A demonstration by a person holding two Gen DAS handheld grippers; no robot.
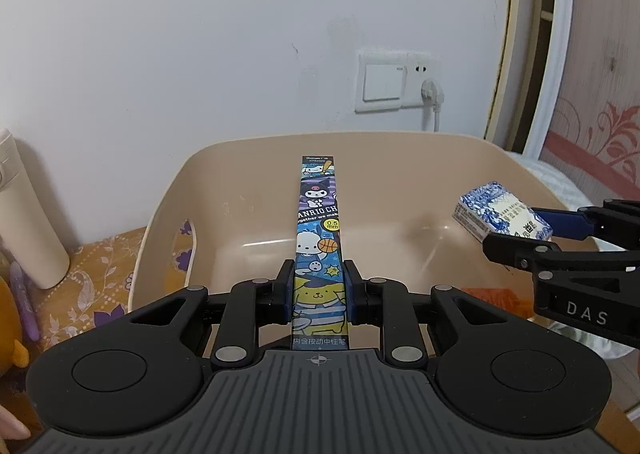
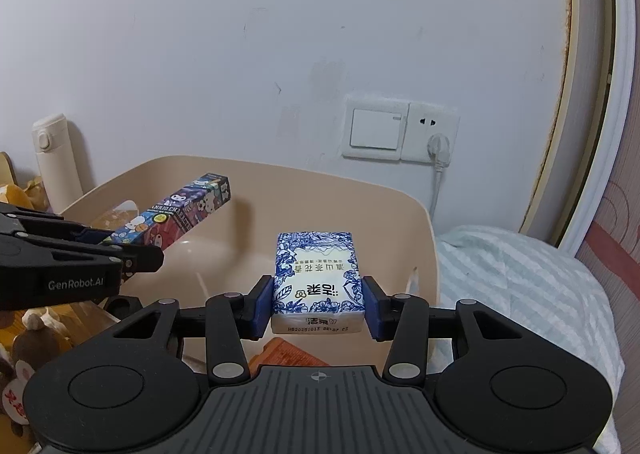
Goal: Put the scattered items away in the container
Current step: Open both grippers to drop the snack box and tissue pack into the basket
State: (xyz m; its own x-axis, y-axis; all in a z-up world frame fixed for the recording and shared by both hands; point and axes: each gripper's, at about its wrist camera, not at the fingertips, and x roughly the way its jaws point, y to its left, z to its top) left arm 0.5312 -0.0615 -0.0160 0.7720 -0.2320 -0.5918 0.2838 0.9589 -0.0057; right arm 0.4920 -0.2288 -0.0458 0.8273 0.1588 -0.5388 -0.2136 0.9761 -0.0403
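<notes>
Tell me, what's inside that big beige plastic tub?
The beige plastic tub shows a bare, glossy floor. The cartoon-printed pen box and blue-and-white tissue pack hang above it, clamped in the grippers. The grippers hide its near part; an orange packet peeks out there.

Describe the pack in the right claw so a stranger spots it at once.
Start at the beige tub below the wall switch. Over its right side, the right claw grips a small tissue pack, white with blue flowers, unlike the long cartoon pen box nearby.

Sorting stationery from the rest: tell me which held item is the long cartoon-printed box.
The pen box in the left hand-held gripper: long, slim, cartoon-printed. The right hand-held gripper holds a short blue-and-white tissue pack.
</notes>
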